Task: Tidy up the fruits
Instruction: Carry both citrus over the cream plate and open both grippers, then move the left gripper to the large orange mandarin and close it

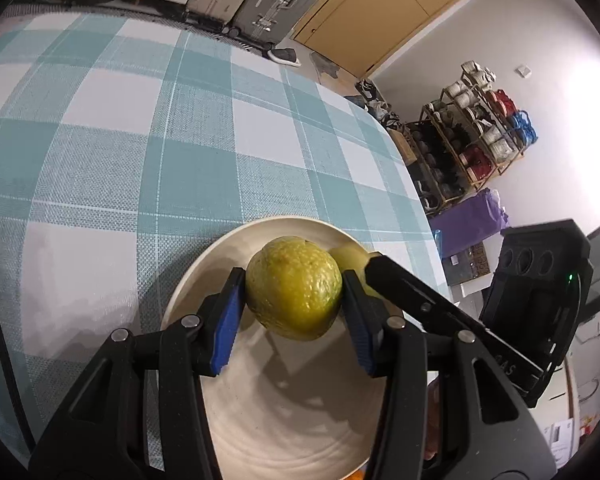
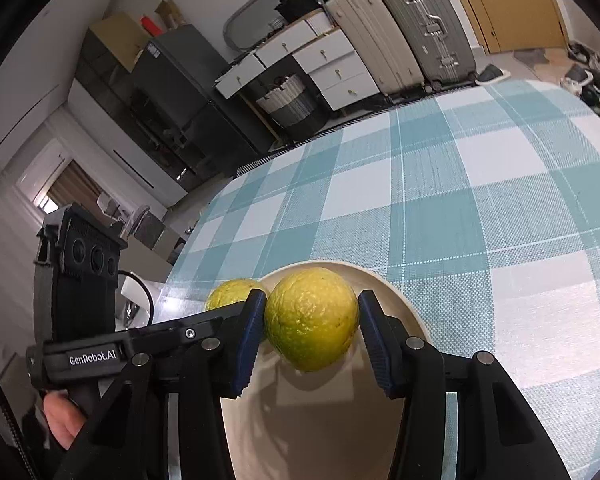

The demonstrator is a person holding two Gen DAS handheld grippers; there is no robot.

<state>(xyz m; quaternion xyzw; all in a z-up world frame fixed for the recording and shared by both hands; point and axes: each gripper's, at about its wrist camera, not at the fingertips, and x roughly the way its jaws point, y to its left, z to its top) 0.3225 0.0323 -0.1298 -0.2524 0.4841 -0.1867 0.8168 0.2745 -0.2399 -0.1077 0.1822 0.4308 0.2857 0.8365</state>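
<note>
My left gripper (image 1: 294, 296) is shut on a bumpy green-yellow fruit (image 1: 294, 288), held just above a cream plate (image 1: 220, 248). Behind it in the left wrist view, a second yellow fruit (image 1: 350, 258) shows partly, with the right gripper (image 1: 374, 264) reaching in from the right. In the right wrist view my right gripper (image 2: 312, 320) is shut on that yellow-green fruit (image 2: 312, 320) over the same plate (image 2: 400, 300). To its left there, the left gripper (image 2: 256, 294) carries the other fruit (image 2: 230, 294). The two fruits hang side by side, close together.
The plate sits near the edge of a table with a teal and white check cloth (image 1: 140, 140). A hand (image 2: 60, 420) grips the left tool's handle. Off the table are suitcases (image 2: 420, 28), white drawers (image 2: 332, 68) and a shoe rack (image 1: 472, 140).
</note>
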